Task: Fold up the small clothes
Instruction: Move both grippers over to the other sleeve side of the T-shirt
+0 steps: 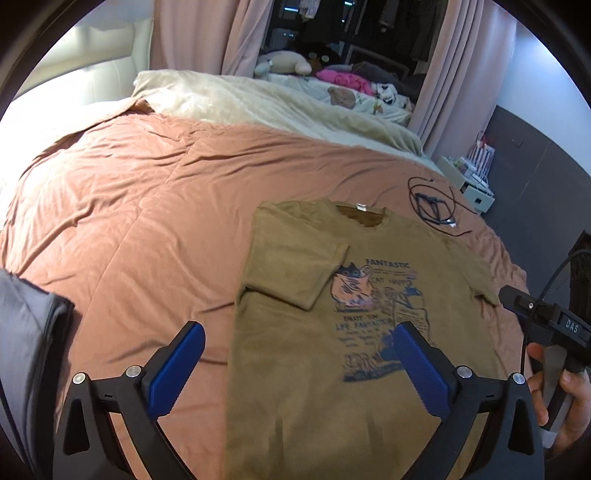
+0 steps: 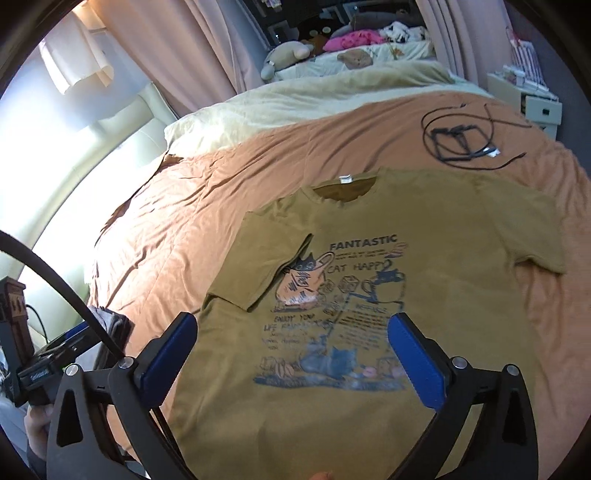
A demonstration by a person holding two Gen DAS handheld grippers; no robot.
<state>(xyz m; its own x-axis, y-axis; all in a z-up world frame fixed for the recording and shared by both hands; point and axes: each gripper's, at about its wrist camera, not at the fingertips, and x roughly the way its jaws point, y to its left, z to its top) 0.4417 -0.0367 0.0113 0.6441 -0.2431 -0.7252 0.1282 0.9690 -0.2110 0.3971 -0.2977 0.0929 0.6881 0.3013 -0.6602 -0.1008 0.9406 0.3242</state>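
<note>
Left hand-held gripper [image 1: 295, 365] wide, empty | right hand-held gripper [image 2: 291, 354] wide, empty | soft olive T-shirt [image 2: 424, 295], one sleeve folded

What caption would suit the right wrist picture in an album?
Open right gripper above an olive cat-print T-shirt, one sleeve folded in, on an orange bedspread.

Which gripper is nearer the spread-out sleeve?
Right. The right gripper hovers over the shirt's print, on the side of the flat sleeve; the left gripper is over the folded-in sleeve's side.

A bed [image 1: 147, 206] under a rust-pink duvet, pink curtains [image 1: 192, 33] behind, bright daylight at left
</note>
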